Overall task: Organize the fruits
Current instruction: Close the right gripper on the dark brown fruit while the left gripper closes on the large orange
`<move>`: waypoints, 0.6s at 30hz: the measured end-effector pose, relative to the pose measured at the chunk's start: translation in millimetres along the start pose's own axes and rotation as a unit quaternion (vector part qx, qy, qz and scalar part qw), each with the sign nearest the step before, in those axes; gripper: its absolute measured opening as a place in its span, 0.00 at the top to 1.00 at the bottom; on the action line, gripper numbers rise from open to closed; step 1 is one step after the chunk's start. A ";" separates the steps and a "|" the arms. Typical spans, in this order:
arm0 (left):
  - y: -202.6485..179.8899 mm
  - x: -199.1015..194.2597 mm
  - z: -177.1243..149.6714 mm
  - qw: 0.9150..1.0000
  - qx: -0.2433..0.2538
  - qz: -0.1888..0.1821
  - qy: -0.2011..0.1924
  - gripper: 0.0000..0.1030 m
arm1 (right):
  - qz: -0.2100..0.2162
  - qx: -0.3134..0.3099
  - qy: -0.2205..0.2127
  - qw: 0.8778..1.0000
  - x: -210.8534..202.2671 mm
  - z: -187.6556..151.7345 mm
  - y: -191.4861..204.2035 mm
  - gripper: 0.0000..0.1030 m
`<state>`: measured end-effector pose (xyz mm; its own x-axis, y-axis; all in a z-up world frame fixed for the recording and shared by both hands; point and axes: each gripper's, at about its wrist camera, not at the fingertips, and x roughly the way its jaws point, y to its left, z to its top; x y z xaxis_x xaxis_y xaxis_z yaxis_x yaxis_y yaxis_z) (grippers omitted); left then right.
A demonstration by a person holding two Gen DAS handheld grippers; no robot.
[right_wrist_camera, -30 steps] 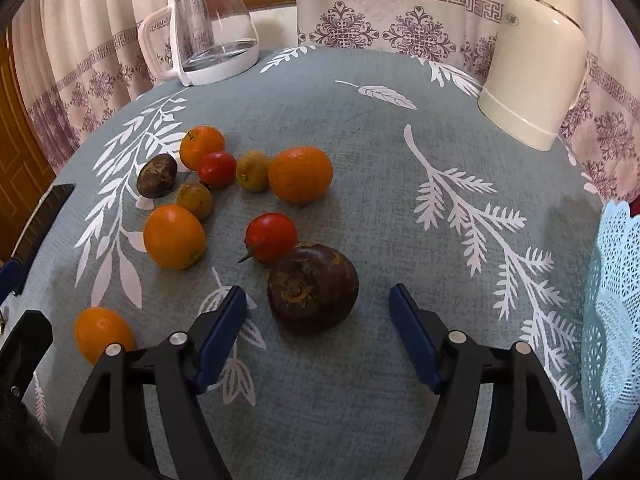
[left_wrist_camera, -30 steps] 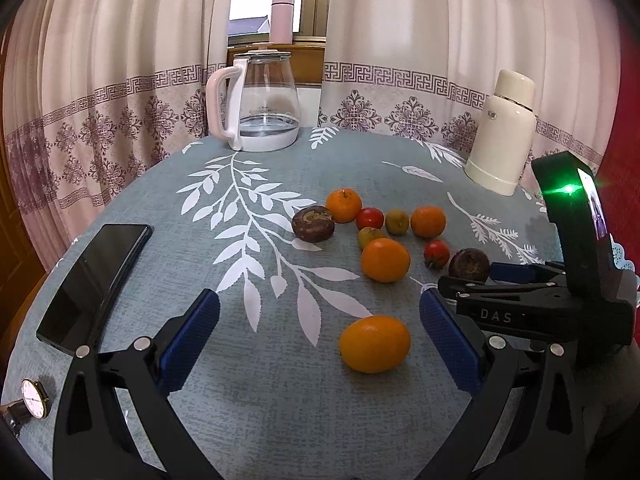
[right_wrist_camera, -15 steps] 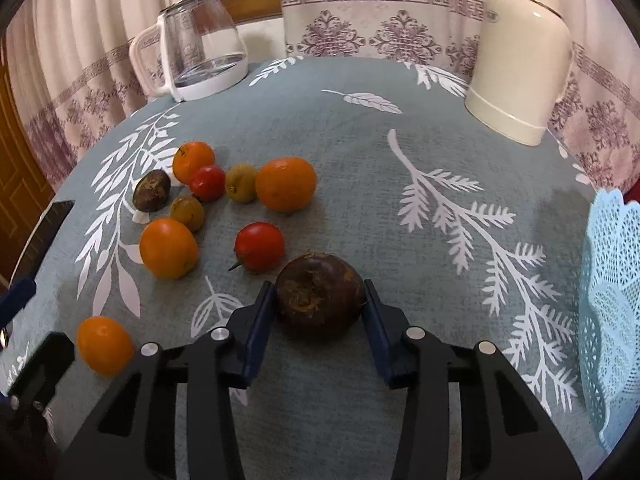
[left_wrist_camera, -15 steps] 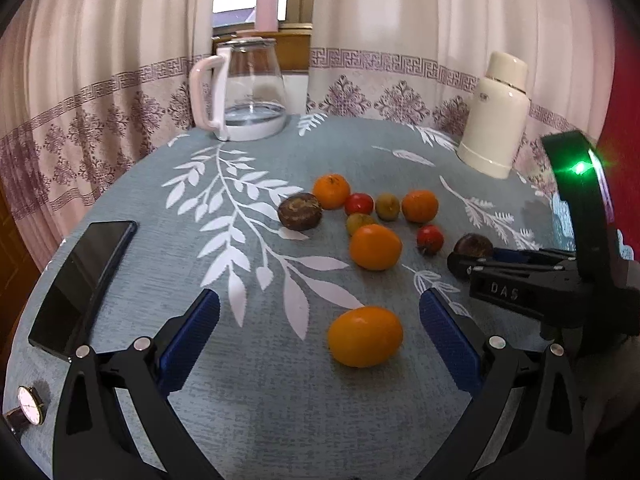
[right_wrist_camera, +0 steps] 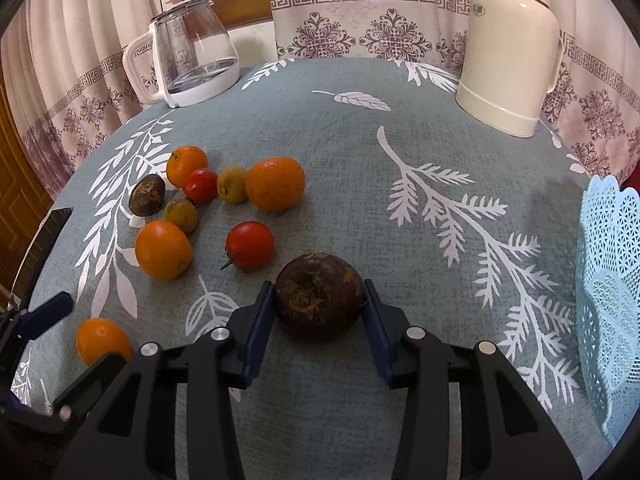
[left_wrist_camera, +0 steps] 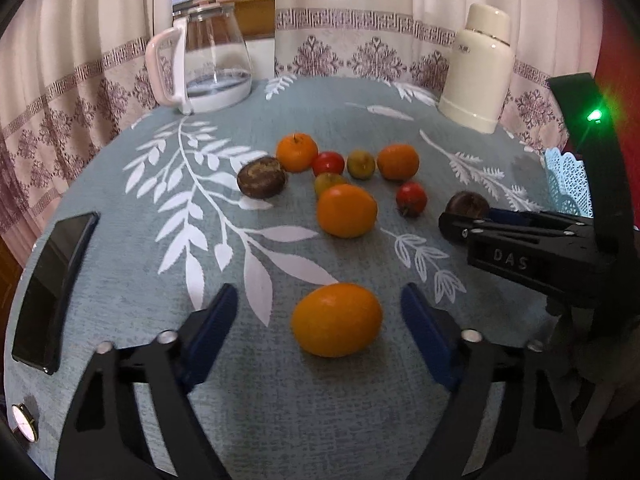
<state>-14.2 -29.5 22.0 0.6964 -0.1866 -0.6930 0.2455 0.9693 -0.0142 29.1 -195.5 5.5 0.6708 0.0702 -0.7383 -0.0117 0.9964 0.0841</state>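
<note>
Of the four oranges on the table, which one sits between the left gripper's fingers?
The lone orange nearest the camera, apart from the cluster, lies between the left gripper fingers, which are closing but not yet touching it.

The right gripper (right_wrist_camera: 319, 312) clamps a dark brown fruit (right_wrist_camera: 320, 294) between its blue pads on a round table (right_wrist_camera: 340, 140) draped in a grey leaf-print cloth. A red tomato (right_wrist_camera: 250, 245) lies just beside it, with oranges, a second tomato and small greenish fruits clustered toward the table's left edge. A glass kettle (right_wrist_camera: 192, 64) and a cream flask (right_wrist_camera: 510, 48) stand at the far edge, a pale blue basket (right_wrist_camera: 612, 304) at the right.
</note>
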 end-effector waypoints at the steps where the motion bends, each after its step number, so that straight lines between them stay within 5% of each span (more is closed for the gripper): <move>1: 1.6 1.5 -0.4 1.000 -0.004 -0.002 0.004 0.28 | 0.000 0.000 0.000 1.000 0.2 -0.1 -0.2 0.58; 11: 3.0 -6.5 -3.3 1.000 -0.007 -0.024 -0.012 0.56 | -0.001 -0.001 -0.006 1.000 -1.4 -1.0 -0.1 0.58; 18: 7.2 -14.0 -4.0 0.999 -0.020 -0.027 -0.033 0.64 | -0.002 -0.003 -0.028 1.000 -9.4 -2.1 0.8 0.58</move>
<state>-24.9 -19.3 28.6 0.7259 -0.2468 -0.6420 0.2574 0.9631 -0.0792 21.2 -195.3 11.1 0.7111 0.0645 -0.7001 -0.0139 0.9969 0.0777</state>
